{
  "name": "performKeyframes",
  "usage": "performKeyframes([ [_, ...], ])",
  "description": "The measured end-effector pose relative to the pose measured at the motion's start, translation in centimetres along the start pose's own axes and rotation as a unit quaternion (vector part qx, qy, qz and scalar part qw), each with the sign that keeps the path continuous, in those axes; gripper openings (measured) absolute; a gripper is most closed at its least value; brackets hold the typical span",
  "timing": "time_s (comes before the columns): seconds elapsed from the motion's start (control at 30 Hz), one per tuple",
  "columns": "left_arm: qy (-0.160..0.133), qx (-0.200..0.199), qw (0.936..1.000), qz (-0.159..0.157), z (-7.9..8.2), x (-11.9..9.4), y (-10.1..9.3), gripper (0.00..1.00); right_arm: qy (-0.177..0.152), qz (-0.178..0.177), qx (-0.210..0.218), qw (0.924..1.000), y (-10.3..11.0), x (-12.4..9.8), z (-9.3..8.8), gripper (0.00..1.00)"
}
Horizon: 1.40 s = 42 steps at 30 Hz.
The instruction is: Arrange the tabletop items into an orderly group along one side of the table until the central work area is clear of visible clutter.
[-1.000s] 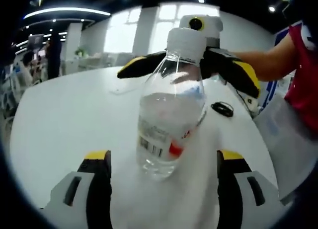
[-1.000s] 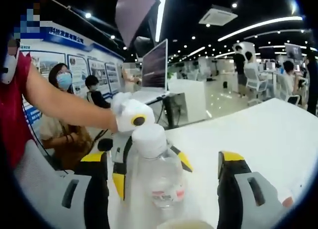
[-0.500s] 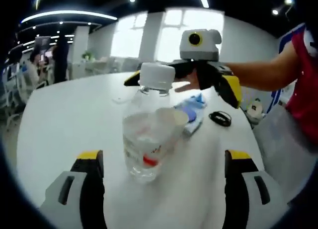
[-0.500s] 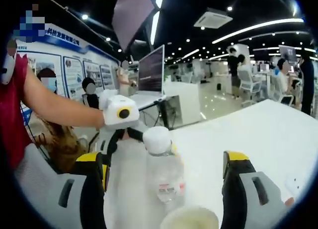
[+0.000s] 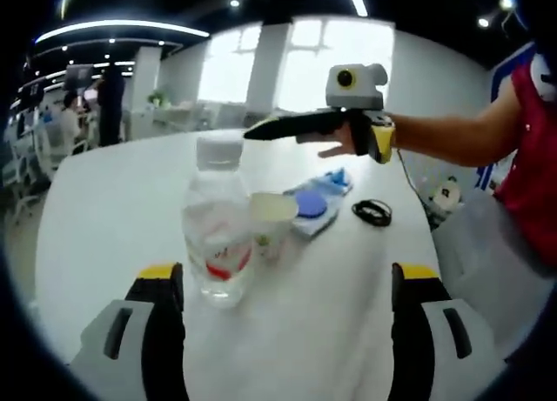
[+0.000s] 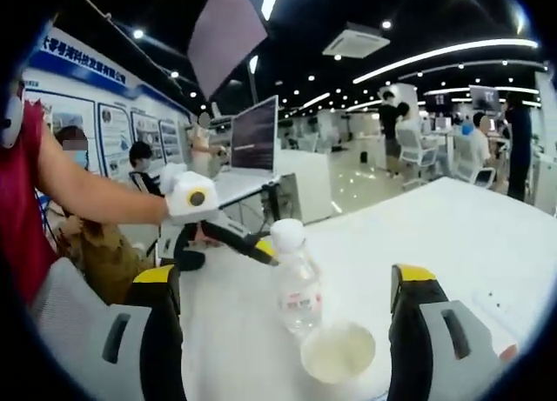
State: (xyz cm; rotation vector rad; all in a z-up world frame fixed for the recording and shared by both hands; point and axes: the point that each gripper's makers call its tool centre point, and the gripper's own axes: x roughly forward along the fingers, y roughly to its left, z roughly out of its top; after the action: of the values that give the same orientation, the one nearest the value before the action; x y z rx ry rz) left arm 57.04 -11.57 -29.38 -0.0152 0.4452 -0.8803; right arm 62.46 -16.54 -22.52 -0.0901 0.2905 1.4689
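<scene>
Bottle [image 5: 218, 237] and cup [image 5: 272, 222] stand upright on the white table [image 5: 104, 201], the two touching or just about, between the jaws of both of your grippers and ahead of their tips. In the left gripper view your left gripper [image 5: 287, 290] has its yellow-tipped jaws spread wide, and nothing is between them at the tips; the clear water bottle with its white cap and red-marked label stands nearer the left jaw, with the pale cup just to its right. Past the cup, a flat blue-and-white item [image 5: 314, 204] lies on the table, and a black loop of cord [image 5: 372, 212] lies near it, further to the right.

Your right gripper [image 5: 324, 127] comes in from the right in this view, held in your hand well above the table and beyond the bottle; you can see its dark jaws with a yellow tip, but I cannot tell from this view how far apart they stand.

In the right gripper view your right gripper [image 6: 287, 286] also has its jaws wide apart and holds nothing. The bottle [image 6: 298, 279] stands between them, and the cup [image 6: 338, 352] sits closer to you, its open mouth showing. Your left gripper [image 6: 228, 236] reaches in from the left, its tip just beside the bottle's neck.
</scene>
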Motion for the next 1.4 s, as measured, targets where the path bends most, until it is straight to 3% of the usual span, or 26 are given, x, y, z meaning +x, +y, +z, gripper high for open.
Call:
performKeyframes([
  [0.37, -0.001, -0.001, 1.0000, 0.005, 0.4, -1.0, -2.9, 0.96, -0.012, -0.040, 0.007, 0.9991, 0.8, -5.3, -0.3, 1.00],
  [0.67, 0.008, 0.002, 0.9999, 0.007, 0.9, -1.3, -5.1, 0.96, -0.011, -0.071, 0.021, 0.9972, 2.2, -9.7, -2.2, 1.00],
  [1.0, -0.016, -0.012, 0.9997, 0.012, 1.9, -0.9, -7.7, 0.95, -0.001, -0.102, 0.040, 0.9940, 3.8, -14.2, -5.0, 1.00],
  [1.4, -0.020, -0.006, 0.9997, -0.010, 2.4, 1.3, -12.9, 0.94, 0.003, -0.133, 0.063, 0.9891, 5.9, -19.2, -7.8, 1.00],
])
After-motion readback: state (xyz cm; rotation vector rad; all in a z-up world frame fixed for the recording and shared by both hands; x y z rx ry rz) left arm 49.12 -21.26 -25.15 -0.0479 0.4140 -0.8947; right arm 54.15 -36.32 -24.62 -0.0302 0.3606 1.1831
